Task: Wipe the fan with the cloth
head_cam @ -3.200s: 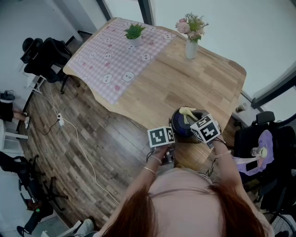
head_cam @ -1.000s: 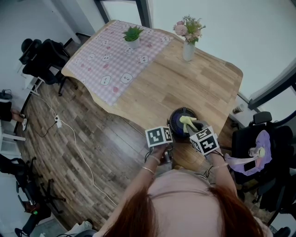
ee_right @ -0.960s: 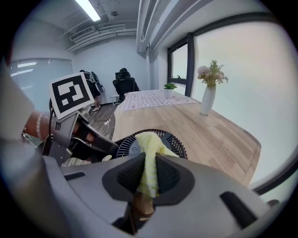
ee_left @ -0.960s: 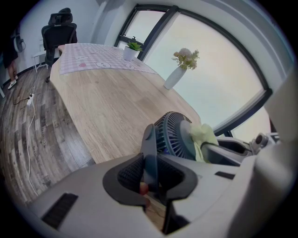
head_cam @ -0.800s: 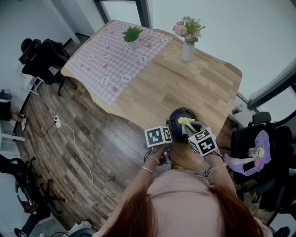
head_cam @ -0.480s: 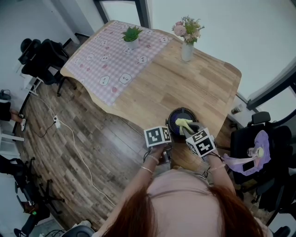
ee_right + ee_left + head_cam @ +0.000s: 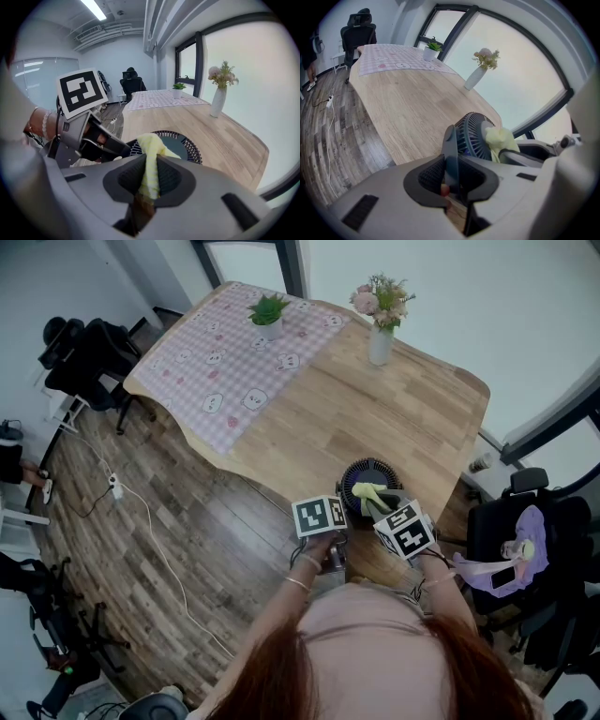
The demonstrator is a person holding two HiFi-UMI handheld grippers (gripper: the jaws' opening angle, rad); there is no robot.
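While my left gripper (image 7: 451, 174) clamps the fan (image 7: 474, 136) just ahead, my right gripper (image 7: 150, 177) holds the cloth (image 7: 151, 152) against its face.

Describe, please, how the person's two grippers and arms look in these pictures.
Both the left gripper and right gripper have pale grey shells with dark ribbed pads. Each carries a white cube printed with black square markers. A thin bracelet circles each wrist; the top is pink.

Both grips closed, angled downward.
Your left tongs (image 7: 451, 176) clamp the dark blue round fan (image 7: 474, 136); your right tongs (image 7: 150, 177) pinch the yellow cloth (image 7: 152, 149).
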